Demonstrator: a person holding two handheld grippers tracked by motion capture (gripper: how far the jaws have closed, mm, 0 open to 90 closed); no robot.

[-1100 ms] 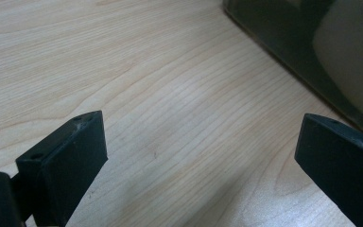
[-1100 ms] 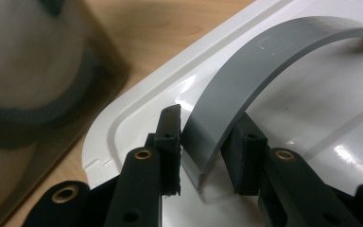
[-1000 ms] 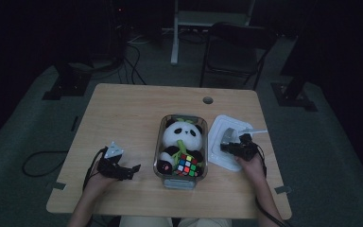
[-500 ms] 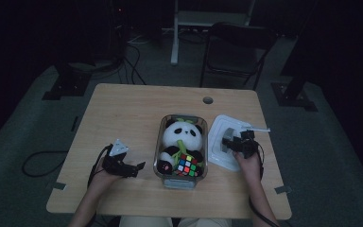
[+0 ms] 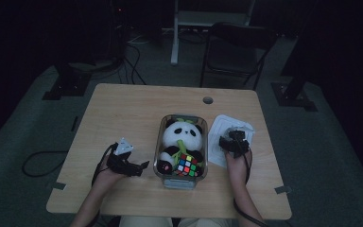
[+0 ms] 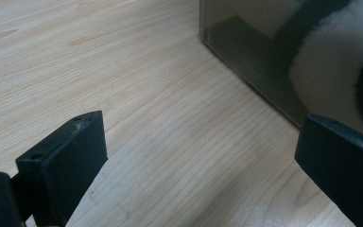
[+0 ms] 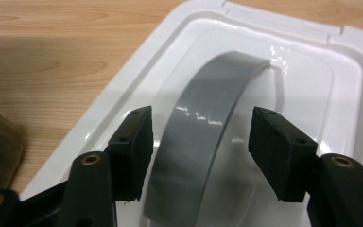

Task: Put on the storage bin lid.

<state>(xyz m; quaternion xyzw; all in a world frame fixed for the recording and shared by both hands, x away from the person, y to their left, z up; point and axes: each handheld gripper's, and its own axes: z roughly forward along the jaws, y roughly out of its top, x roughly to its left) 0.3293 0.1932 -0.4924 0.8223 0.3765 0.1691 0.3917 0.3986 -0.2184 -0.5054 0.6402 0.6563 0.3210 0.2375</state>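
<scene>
Dark room all around, and the pale wood tabletop (image 5: 132, 118) is the one lit patch I'm working over. Clear box (image 5: 182, 179) sits in the middle, with the stuffed panda (image 5: 183, 135) and the colour cube (image 5: 187, 165) packed inside it. Just to its right lies the white lid (image 5: 217, 146), flat on the wood, and that's where the action is.

My right gripper (image 7: 201, 130) hangs over that lid (image 7: 340, 94), and its jaws have just been opening: a second ago they were much tighter, now they stand apart on either side of the grey strip (image 7: 208, 127) that arches up from the lid, and as far as I can see neither pad presses on it. The hand has also slid a little nearer to me across the lid. So I read that as released, and the lid isn't in my grip; if it's to go onto the box, I need to close on that strip again.

Left gripper (image 5: 133, 168) waits low on the wood left of the box (image 6: 246, 61), jaws wide, nothing between them, white plush (image 6: 331, 71) showing through the wall.
</scene>
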